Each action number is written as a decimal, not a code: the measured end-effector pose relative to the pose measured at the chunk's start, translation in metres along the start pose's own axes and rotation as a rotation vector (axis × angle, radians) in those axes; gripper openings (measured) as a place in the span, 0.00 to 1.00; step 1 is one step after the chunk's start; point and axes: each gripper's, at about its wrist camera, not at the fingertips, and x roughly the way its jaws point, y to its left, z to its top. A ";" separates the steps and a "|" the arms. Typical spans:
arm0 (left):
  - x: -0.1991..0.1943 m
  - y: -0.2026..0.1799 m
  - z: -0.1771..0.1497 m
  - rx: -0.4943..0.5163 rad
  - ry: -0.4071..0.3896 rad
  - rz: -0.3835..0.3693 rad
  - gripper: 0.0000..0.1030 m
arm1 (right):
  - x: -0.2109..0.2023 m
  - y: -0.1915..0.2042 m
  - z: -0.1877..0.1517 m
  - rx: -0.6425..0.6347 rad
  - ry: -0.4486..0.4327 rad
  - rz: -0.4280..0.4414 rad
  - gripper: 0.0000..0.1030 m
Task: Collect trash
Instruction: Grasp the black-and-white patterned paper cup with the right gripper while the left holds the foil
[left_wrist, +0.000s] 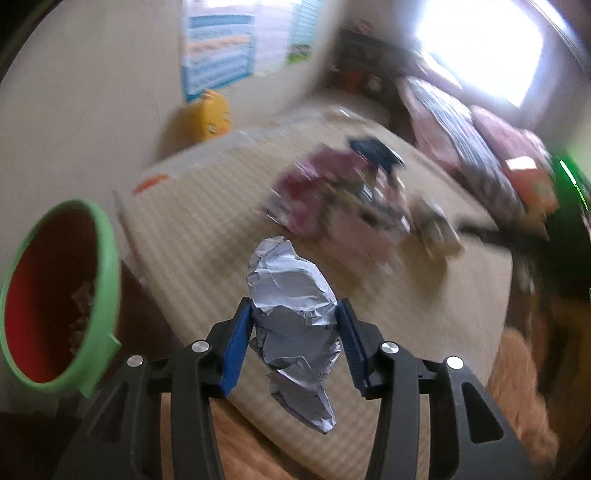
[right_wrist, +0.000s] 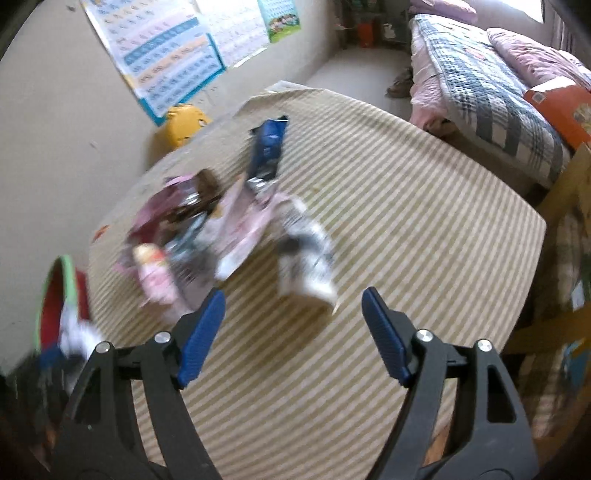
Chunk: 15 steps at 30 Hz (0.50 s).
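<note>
Left gripper (left_wrist: 293, 314) clamps crumpled foil wrapper (left_wrist: 291, 295) — next, drop into green-rimmed bin (left_wrist: 107, 258); right gripper (right_wrist: 293, 295) gapes empty.

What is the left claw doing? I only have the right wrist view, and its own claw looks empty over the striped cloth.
Observer: The left claw is shut on a crumpled silver wrapper, lifted clear of the striped cloth.
Operator: Is the bin near it? I see only a blurred green edge.
Observer: Yes, a green-rimmed bin with a red inside stands just left of that claw, with some scraps already in it.
Operator: Does the wrapper hang past the pads?
Observer: It does, sticking out both above and below the blue pads.
</note>
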 end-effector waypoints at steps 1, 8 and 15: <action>0.002 -0.005 -0.004 0.019 0.013 -0.012 0.43 | 0.010 -0.001 0.006 0.002 0.015 -0.013 0.72; 0.002 -0.026 -0.011 0.079 0.039 -0.062 0.44 | 0.048 0.001 0.010 -0.044 0.087 -0.016 0.43; 0.013 -0.034 -0.015 0.090 0.082 -0.072 0.45 | 0.017 0.007 -0.024 -0.074 0.089 0.032 0.42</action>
